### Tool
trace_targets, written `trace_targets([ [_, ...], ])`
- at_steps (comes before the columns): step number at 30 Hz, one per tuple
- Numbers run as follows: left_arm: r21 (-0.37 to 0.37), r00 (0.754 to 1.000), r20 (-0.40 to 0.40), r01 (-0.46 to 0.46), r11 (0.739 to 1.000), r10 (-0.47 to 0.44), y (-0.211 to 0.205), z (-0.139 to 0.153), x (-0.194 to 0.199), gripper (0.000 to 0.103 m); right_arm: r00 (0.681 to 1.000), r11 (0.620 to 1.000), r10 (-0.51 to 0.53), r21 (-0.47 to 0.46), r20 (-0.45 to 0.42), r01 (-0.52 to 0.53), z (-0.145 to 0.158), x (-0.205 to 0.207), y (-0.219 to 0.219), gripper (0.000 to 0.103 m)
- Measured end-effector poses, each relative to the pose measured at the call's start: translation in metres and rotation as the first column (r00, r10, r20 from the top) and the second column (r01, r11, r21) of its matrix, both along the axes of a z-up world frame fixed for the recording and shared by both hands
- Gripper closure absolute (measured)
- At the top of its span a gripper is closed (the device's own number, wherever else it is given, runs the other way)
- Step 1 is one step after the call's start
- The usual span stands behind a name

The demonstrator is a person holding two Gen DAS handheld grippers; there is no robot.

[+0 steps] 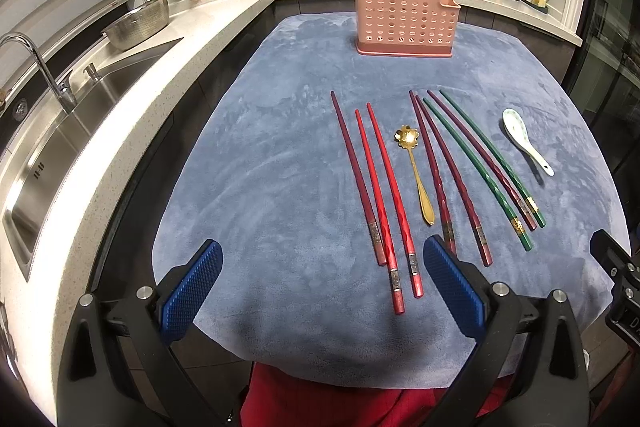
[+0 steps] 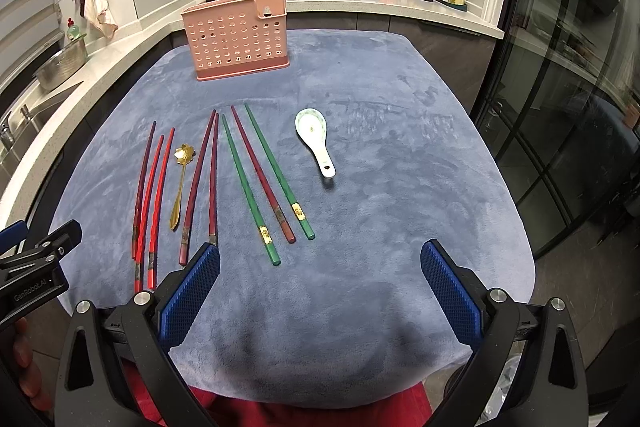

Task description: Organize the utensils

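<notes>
Nothing grasped yet: left gripper (image 1: 322, 281) and right gripper (image 2: 320, 283), jaws apart and empty, hover over chopsticks (image 1: 400, 203) and spoons on the surface; next, carry one to the pink holder (image 1: 405, 15).

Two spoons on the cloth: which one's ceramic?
The white spoon, rightmost of all the utensils, short and broad. The gold spoon lies among the red chopsticks.

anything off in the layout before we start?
One oddity: a dark red chopstick lies between the two green chopsticks, splitting that pair. Both spoons and the pink holder look fine; nothing is spilled.
</notes>
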State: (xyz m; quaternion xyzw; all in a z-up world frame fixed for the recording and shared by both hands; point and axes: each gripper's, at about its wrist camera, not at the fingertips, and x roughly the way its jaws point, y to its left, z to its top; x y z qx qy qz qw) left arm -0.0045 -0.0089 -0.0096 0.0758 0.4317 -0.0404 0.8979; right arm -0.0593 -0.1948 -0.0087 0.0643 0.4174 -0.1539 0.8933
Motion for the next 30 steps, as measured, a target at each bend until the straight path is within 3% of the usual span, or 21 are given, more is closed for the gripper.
trace_targets([
  [30,-0.002,1.0,-0.006,0.0,1.0,0.0,0.0058,0.0028,0.0045,0.007,1.0,1.0,0.0,0.0,0.001,0.0,-0.0004,-0.0008,0.0007,0.007],
])
